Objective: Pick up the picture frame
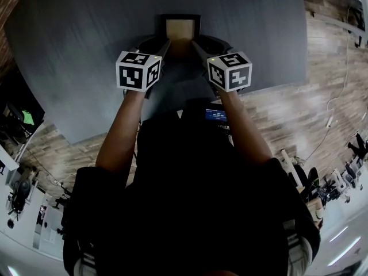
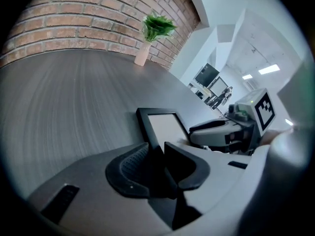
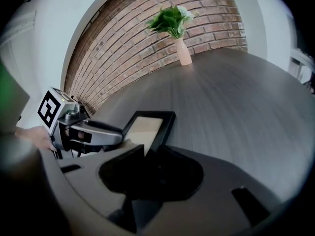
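Note:
A black picture frame point(image 1: 180, 27) with a pale insert lies flat on the dark grey table point(image 1: 86, 50), at its middle. In the head view my left gripper point(image 1: 164, 43) is at the frame's near left side and my right gripper point(image 1: 198, 43) at its near right side. In the left gripper view the frame's point(image 2: 165, 127) left border runs down between my left gripper's point(image 2: 158, 156) jaws, which close on it. In the right gripper view the right border of the frame point(image 3: 147, 127) sits between my right gripper's point(image 3: 147, 154) jaws, which press on it.
A green plant in a pale vase point(image 2: 147, 38) stands at the table's far side by a brick wall point(image 3: 128, 43). The table's near edge point(image 1: 190, 105) is right in front of the person. Wooden floor point(image 1: 310, 102) lies to the right.

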{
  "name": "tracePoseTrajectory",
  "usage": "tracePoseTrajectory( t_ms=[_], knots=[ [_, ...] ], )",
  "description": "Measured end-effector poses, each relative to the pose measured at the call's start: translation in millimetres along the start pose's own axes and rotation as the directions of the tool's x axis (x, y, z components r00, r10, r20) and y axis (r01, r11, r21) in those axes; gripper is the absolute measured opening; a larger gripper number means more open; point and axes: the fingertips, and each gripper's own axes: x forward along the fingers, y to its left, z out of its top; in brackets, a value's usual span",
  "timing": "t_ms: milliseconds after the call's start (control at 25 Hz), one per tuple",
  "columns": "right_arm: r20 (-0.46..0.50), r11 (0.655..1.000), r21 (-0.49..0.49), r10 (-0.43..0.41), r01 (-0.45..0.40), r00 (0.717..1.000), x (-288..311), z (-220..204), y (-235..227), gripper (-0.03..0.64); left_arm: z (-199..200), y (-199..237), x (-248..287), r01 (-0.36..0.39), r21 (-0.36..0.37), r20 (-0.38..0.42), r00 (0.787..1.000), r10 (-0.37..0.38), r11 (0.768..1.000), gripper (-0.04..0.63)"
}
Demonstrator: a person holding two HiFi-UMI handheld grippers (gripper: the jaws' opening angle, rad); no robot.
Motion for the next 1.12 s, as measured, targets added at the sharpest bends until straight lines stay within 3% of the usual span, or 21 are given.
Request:
tracePoseTrajectory(
  t_ms=[400, 640, 880, 1120],
  knots=[
    [0.091, 0.999, -0.047, 0.024, -0.019, 0.996, -36.1, 15.4, 3.8, 0.103, 14.3, -27.3, -18.2, -0.027, -0.002, 0.074, 0.997, 0.027, 1.000, 0.083],
    [0.204, 0.990, -0.139, 0.050, -0.022, 0.978, -87.9, 50.4, 10.4, 0.103, 43.8, -70.0, -51.5, -0.063, 0.044, 0.189, 0.981, 0.054, 0.997, 0.083],
    [0.308, 0.968, -0.249, 0.097, -0.018, 0.946, -133.5, 84.4, 62.1, 0.103, 65.3, -91.7, -122.3, -0.127, 0.065, 0.334, 0.937, 0.098, 0.990, 0.083],
    [0.433, 0.941, -0.339, 0.141, 0.016, 0.891, -183.9, 115.2, 107.5, 0.103, 98.1, -118.3, -191.6, -0.224, 0.133, 0.492, 0.861, 0.132, 0.965, 0.083]
  ],
)
